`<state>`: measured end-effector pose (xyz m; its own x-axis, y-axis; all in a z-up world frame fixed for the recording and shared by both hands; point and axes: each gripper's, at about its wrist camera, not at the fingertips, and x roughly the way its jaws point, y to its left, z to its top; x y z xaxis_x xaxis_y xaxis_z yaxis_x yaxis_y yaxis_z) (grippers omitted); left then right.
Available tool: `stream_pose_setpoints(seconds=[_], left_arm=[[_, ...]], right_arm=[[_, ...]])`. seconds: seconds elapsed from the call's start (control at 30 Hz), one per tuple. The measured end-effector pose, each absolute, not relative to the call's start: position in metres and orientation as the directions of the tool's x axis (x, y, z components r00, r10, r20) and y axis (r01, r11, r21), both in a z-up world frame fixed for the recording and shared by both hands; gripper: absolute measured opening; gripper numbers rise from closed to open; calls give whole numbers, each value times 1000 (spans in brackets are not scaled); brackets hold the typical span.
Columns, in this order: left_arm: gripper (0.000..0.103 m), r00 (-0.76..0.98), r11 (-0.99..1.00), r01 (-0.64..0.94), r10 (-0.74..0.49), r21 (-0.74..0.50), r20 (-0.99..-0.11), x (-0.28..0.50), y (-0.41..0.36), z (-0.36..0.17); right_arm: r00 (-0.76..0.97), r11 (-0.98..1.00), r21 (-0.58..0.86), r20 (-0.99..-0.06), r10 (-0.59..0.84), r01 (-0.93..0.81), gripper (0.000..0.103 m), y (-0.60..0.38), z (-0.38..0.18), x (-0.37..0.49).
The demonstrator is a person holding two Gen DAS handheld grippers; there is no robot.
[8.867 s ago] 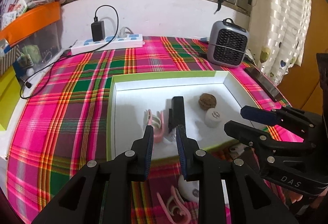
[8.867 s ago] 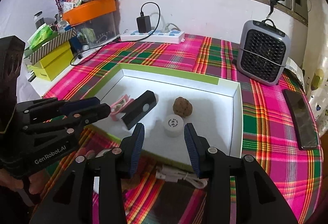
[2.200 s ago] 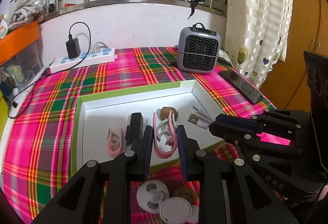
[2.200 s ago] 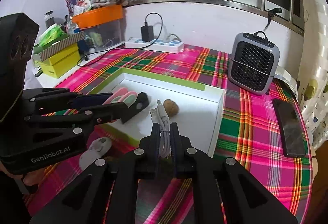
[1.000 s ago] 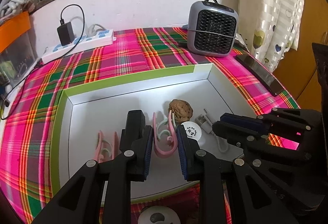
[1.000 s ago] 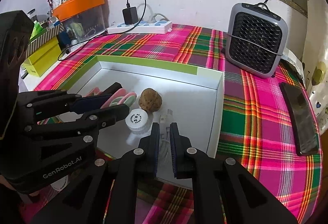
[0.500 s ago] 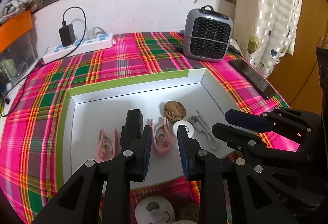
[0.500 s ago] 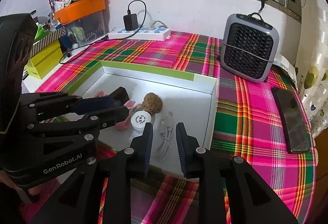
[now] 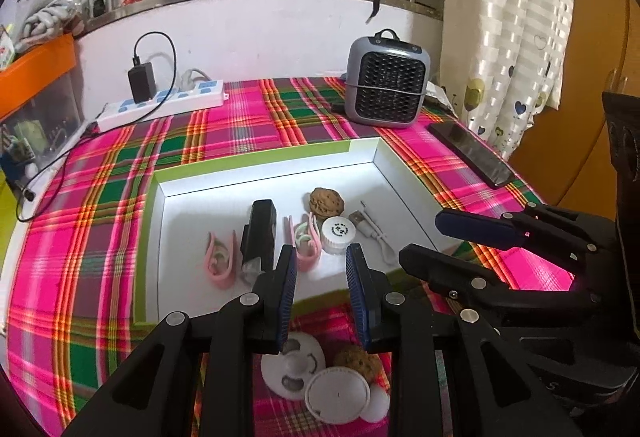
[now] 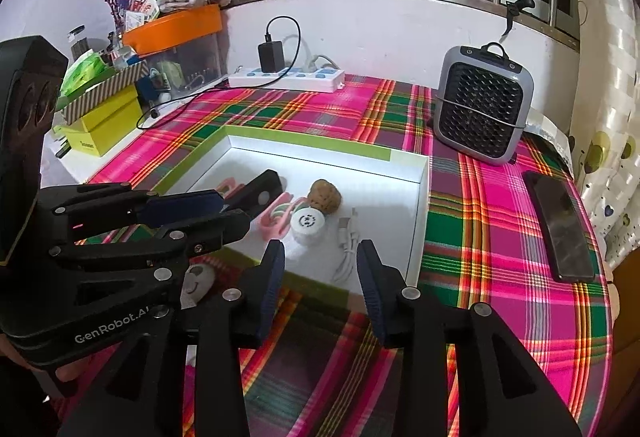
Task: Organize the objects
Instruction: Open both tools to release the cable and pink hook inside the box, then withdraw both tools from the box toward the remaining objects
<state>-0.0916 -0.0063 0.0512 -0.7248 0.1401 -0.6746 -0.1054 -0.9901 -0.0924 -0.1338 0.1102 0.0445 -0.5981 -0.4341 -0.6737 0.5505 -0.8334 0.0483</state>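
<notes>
We hold both grippers above the near edge of the white tray [image 9: 192, 193], which sits on the plaid tablecloth [image 9: 240, 129]. Our left gripper [image 9: 321, 273] has its jaws released with nothing between them, and our right gripper [image 10: 320, 265] is likewise spread wide and empty.

Inside the tray, seen from the left wrist, a pink hair clip [image 9: 219, 263] lies at 9 o'clock of the black rectangular device [image 9: 259, 233], just beside it. A second pink hair clip [image 9: 306, 243] lies at 3 o'clock of that device, touching the white round cap [image 9: 337, 235]. The walnut [image 9: 327, 200] rests at 12 o'clock of the cap, close against it. The white USB cable [image 9: 374, 233] lies at 3 o'clock of the cap.

Outside the tray, at 6 o'clock below our left gripper, a white round holder [image 9: 293, 363], a white lid [image 9: 337, 395] and another walnut [image 9: 357, 359] crowd together on the cloth.

Beyond the tray stand a grey fan heater [image 9: 386, 77] at 1 o'clock and a power strip [image 9: 160, 109] at 11 o'clock; a black phone [image 10: 560, 225] lies at 3 o'clock.
</notes>
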Motion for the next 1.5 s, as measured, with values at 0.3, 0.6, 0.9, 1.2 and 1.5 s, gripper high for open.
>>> stream_pose_setpoints(seconds=[0.3,0.6,0.9,1.2,1.5], left_arm=[[24,-733,-989,-113,146,-93,-664,-74,-6,55],[24,-739,-989,-115,150,-97,-657,-63,-8,57],[24,-740,-988,-115,153,-101,-655,-57,-11,58],[24,-740,-988,-116,156,-103,-654,-54,-12,58],[24,-735,-987,-115,163,-116,-658,-29,-24,49]], right_arm=[[-600,-823,41,-665,-445,566,39,108,51,-117],[-595,-813,38,-662,-456,581,39,106,54,-105],[-591,-806,36,-661,-463,591,39,103,55,-98],[-587,-801,38,-660,-469,597,39,101,56,-93],[-557,-772,48,-664,-498,634,39,101,50,-77]])
